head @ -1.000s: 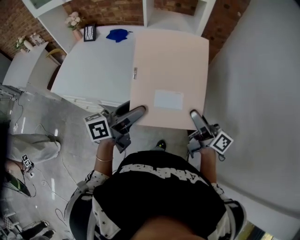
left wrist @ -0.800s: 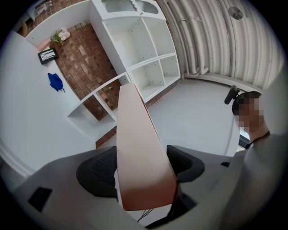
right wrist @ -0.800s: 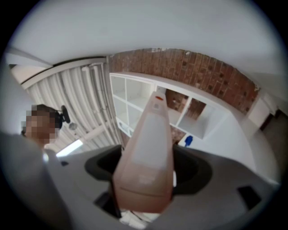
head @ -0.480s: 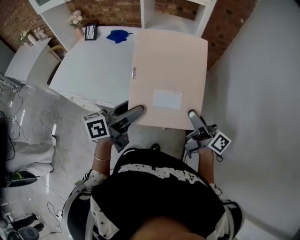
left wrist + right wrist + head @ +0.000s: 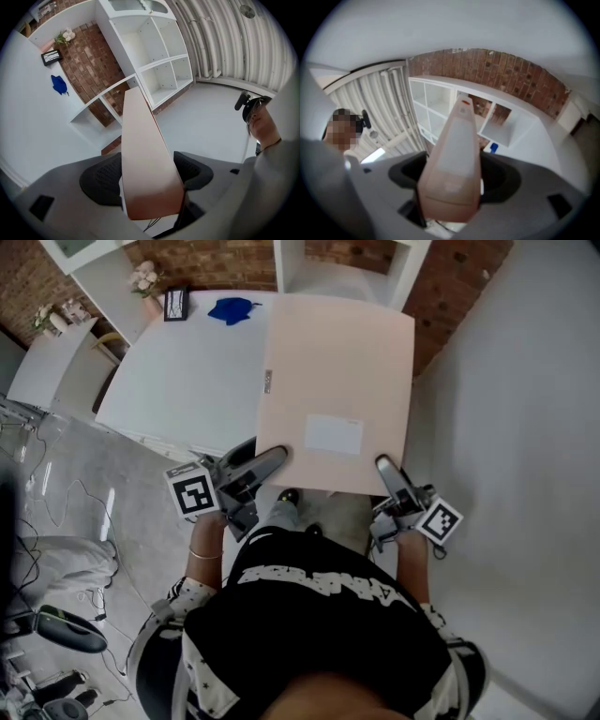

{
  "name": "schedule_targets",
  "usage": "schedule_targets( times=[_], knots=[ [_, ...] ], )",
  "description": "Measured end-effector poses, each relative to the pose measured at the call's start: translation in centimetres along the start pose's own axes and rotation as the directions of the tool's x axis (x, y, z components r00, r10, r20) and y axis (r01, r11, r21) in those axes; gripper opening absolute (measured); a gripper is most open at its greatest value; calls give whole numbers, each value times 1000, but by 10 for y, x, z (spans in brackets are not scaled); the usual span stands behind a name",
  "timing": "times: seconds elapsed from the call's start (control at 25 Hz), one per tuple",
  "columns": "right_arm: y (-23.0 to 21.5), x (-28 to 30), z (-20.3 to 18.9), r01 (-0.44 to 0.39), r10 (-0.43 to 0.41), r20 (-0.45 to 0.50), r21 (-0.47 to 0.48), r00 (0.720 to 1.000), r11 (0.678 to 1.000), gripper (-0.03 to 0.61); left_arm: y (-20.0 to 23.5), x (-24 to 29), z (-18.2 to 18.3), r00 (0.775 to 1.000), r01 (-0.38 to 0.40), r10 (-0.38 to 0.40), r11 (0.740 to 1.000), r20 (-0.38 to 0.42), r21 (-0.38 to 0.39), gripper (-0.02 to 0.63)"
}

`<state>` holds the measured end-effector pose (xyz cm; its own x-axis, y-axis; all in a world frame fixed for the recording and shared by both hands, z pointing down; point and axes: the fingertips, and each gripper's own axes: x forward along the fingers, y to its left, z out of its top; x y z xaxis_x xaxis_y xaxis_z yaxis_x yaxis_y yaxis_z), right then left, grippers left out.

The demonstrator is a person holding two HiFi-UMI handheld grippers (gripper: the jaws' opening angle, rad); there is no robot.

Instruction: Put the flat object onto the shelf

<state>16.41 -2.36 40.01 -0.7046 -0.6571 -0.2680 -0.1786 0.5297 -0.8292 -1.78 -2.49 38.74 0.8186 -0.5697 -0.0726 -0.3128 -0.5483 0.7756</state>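
Note:
The flat object (image 5: 337,371) is a large pale pink board with a white label, held out level over the white table's near corner. My left gripper (image 5: 275,458) is shut on its near left corner, and my right gripper (image 5: 383,467) is shut on its near right corner. In the left gripper view the flat object (image 5: 143,154) runs edge-on between the dark pads (image 5: 101,180) of the left gripper (image 5: 146,174). In the right gripper view the flat object (image 5: 457,150) is likewise clamped in the right gripper (image 5: 454,180). The white shelf (image 5: 352,263) stands beyond the board's far edge.
A white table (image 5: 187,371) lies under the board's left part, carrying a blue thing (image 5: 232,308), a small picture frame (image 5: 174,303) and flowers (image 5: 143,279). A brick wall (image 5: 211,259) backs the shelf. Cables and another person's legs (image 5: 56,554) are on the floor at left.
Both grippers keep their hold and the board has not shifted. My foot now shows further forward under the board's near edge. The person at the left has moved.

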Motion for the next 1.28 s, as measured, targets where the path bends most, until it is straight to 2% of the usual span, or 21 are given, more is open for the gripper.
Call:
schedule_targets(
  times=[0.48, 0.88, 1.08, 1.28],
  knots=[
    [-35, 48, 23, 53, -53, 35, 5, 998, 999, 371, 47, 31, 46, 999, 18, -19, 999, -44, -32, 350],
    [-63, 78, 33, 87, -88, 44, 12, 995, 996, 371, 84, 48, 68, 997, 25, -29, 998, -65, -58, 350],
    [-71, 88, 37, 105, -106, 45, 18, 993, 994, 371, 98, 52, 76, 996, 3, -8, 998, -87, -65, 350],
    [-100, 111, 45, 124, -125, 42, 28, 991, 992, 371, 132, 67, 92, 995, -19, 11, 997, -101, -73, 350]
  ],
)
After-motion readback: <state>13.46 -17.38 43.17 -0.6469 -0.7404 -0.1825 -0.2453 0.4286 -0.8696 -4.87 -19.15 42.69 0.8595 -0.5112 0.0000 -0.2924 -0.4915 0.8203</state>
